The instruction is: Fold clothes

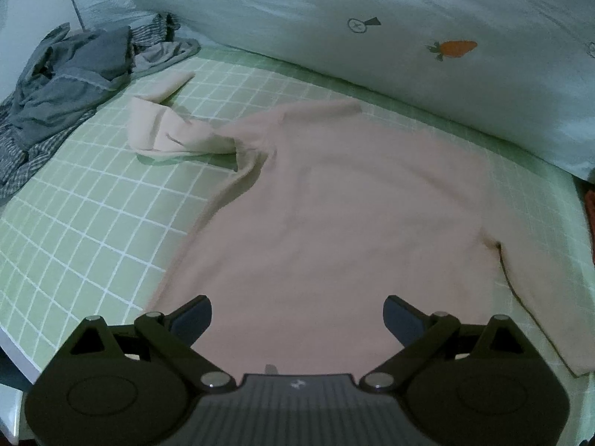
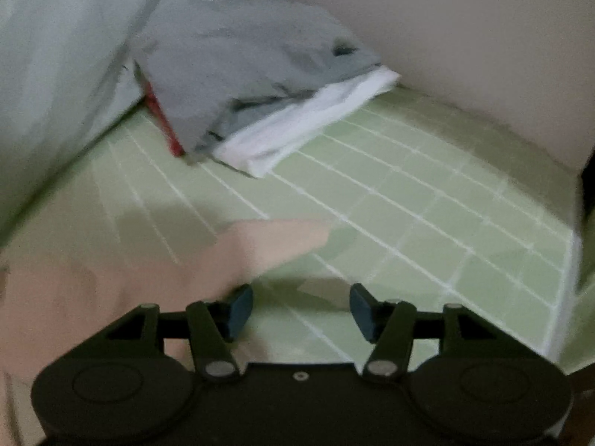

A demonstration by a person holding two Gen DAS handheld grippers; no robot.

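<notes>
Currently the pink shirt (image 1: 334, 200) lies spread flat on the green checked bed sheet (image 1: 74, 223), one sleeve (image 1: 167, 130) crumpled toward a heap of grey clothes (image 1: 67, 81). Left tool (image 1: 297, 319) hovers over the hem, jaws spread, holding nothing. Right tool (image 2: 301, 310) likewise spread and empty, beside the other sleeve (image 2: 267, 238) (blurred); folded grey and white garments (image 2: 260, 93) sit beyond, against the pale quilt (image 1: 409, 37).

A pale pink long-sleeved top (image 1: 334, 215) lies spread flat on the green checked bed (one sleeve (image 1: 167, 126) bunched, folded back).
</notes>
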